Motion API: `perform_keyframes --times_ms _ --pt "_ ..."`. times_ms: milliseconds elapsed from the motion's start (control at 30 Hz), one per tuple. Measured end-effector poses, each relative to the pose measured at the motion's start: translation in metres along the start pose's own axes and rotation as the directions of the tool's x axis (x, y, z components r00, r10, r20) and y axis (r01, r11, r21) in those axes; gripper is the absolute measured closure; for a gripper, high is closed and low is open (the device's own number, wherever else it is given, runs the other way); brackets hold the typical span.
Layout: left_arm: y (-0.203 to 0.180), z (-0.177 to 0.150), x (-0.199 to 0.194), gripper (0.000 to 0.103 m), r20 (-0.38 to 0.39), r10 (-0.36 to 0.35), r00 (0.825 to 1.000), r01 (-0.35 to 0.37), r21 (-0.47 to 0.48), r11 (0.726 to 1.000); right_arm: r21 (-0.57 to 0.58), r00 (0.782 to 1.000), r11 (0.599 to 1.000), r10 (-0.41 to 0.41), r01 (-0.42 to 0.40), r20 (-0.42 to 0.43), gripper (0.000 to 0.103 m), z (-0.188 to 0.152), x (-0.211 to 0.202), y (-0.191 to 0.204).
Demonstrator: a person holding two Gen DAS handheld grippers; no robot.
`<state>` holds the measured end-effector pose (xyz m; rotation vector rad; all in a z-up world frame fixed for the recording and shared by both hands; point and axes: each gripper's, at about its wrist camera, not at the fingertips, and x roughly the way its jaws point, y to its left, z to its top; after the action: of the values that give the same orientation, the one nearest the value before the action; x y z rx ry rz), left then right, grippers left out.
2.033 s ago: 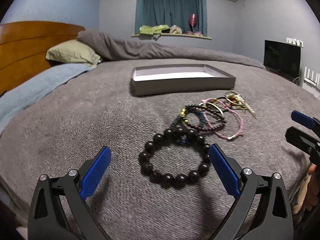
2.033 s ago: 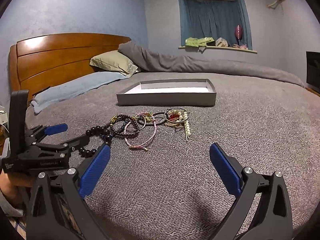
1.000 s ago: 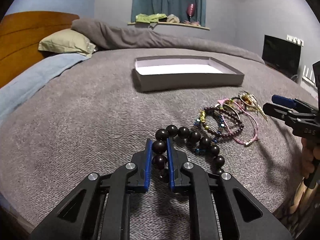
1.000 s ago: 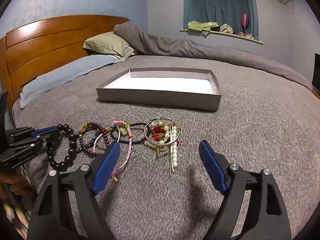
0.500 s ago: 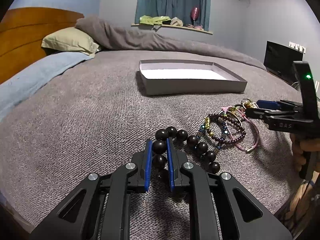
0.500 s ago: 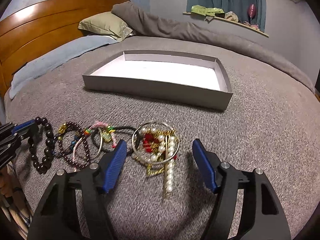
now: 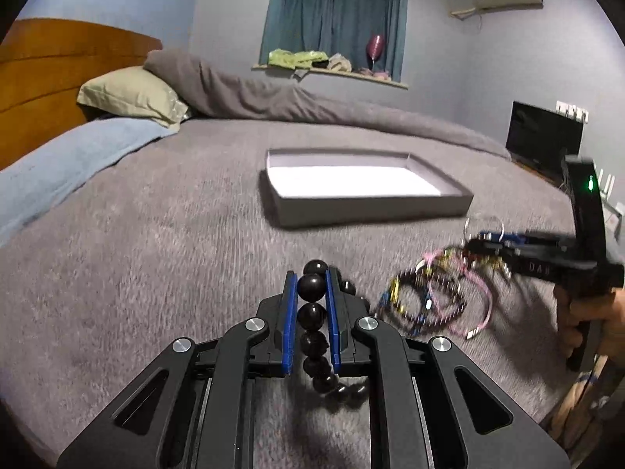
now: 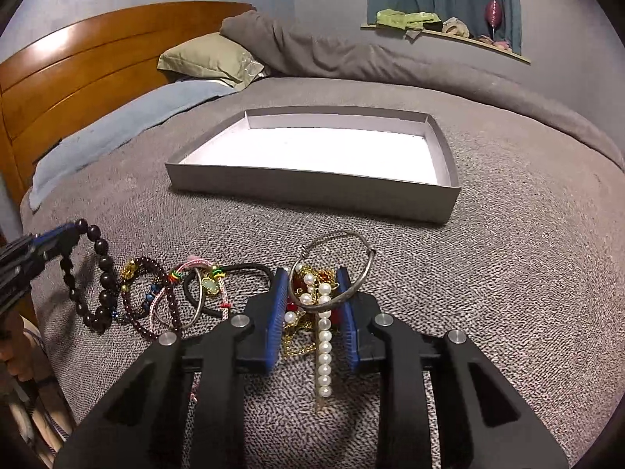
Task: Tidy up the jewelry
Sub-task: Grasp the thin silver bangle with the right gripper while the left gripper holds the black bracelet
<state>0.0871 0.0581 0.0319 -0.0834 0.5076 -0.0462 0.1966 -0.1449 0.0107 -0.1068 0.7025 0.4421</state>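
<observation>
- Black bead bracelet point(image 7: 311, 288) sat pinched between the left gripper's point(image 7: 310, 293) nearly closed jaws.
- Right gripper's point(image 8: 312, 293) jaws had just been closing around the silver bangle point(image 8: 332, 273) and pearl strand point(image 8: 323, 336).
- Grey box point(image 8: 312, 191) beyond both jaws held nothing, on the bed point(image 8: 508, 273).

At lower centre the right tongs point(image 8: 310, 297) have just been closing — a silver bangle point(image 8: 336, 269) and a pearl strand point(image 8: 323, 336) lie between the blue pads. Left of them, more bracelets point(image 8: 164, 297) lie on the grey bed point(image 8: 508, 273). The grey tray point(image 8: 312, 187) sits beyond, mid-frame.
</observation>
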Motion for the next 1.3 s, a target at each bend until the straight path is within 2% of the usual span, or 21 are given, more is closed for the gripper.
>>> perform_keyframes --times_ms 200,333,367,767,867,1100,1300 --pt "-0.001 0.023 0.004 0.088 0.042 -0.025 0.999 0.025 -0.006 1.000 0.012 1.000 1.000 0.001 -0.001 0.006 0.078 0.001 -0.002 -0.005" --pt "-0.004 0.023 0.007 0.088 0.047 -0.028 0.998 0.028 0.003 1.000 0.036 1.000 0.999 -0.014 0.014 -0.003 0.060 0.002 0.000 -0.011" --pt "-0.005 0.023 0.007 0.088 0.046 -0.028 0.999 0.028 0.004 1.000 0.041 1.000 0.999 -0.015 0.015 -0.002 0.059 0.002 0.000 -0.013" --pt "-0.006 0.021 0.012 0.088 0.034 -0.028 0.999 0.028 0.011 1.000 0.082 1.000 0.997 0.002 -0.003 0.007 0.056 0.009 0.003 -0.022" --pt "-0.007 0.020 0.013 0.088 0.033 -0.027 0.999 0.026 0.014 1.000 0.080 1.000 0.997 -0.005 0.005 0.004 0.051 0.012 0.006 -0.023" --pt "-0.007 0.019 0.014 0.088 0.032 -0.026 0.999 0.025 0.019 1.000 0.047 0.999 0.999 -0.002 0.004 -0.048 0.051 0.015 0.022 -0.019" --pt "-0.007 0.019 0.015 0.088 0.029 -0.029 0.999 0.028 0.021 0.999 0.042 0.998 0.999 -0.018 0.021 -0.060 0.045 0.014 0.026 -0.018"
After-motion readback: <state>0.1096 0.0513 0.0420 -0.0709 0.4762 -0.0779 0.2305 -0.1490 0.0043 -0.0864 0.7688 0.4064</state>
